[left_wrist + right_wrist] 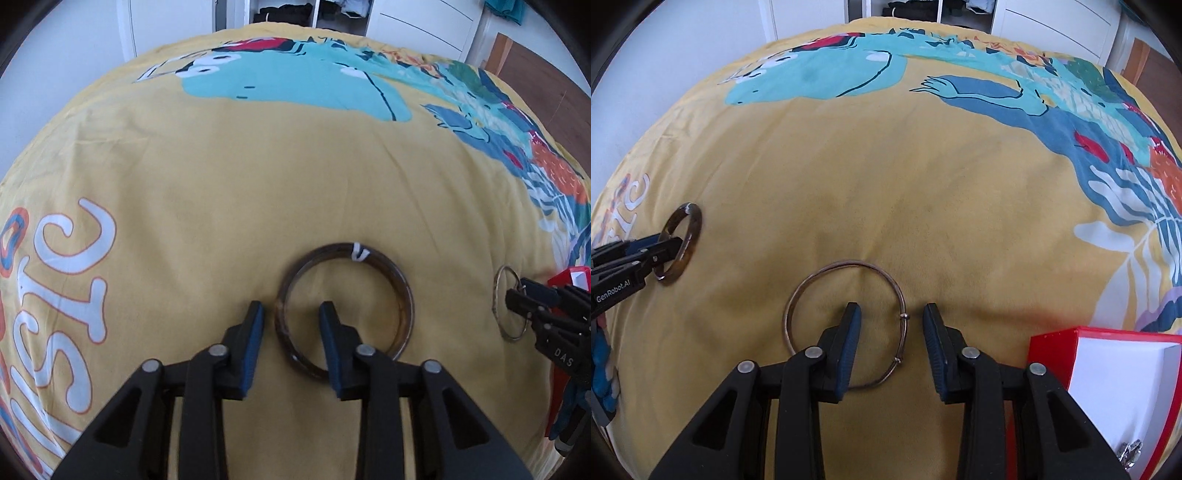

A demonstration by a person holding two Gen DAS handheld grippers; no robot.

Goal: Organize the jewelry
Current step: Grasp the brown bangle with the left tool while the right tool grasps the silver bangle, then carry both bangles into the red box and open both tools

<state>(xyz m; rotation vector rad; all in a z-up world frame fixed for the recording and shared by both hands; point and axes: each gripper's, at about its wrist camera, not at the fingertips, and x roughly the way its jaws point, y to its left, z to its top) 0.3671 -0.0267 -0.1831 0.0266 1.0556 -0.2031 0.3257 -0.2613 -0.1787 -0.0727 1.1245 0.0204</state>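
A dark brown bangle with a white tag lies flat on the yellow bedspread. My left gripper is open and straddles its left rim, one finger outside, one inside the ring. A thin metal bangle with two small beads lies on the bedspread. My right gripper is open and straddles its right rim. Each view shows the other gripper and bangle at its edge: the thin bangle, the brown bangle.
A red jewelry box with a white lining stands open at the right, with a small silver piece inside. White wardrobe doors stand beyond the bed. A wooden floor shows at the far right.
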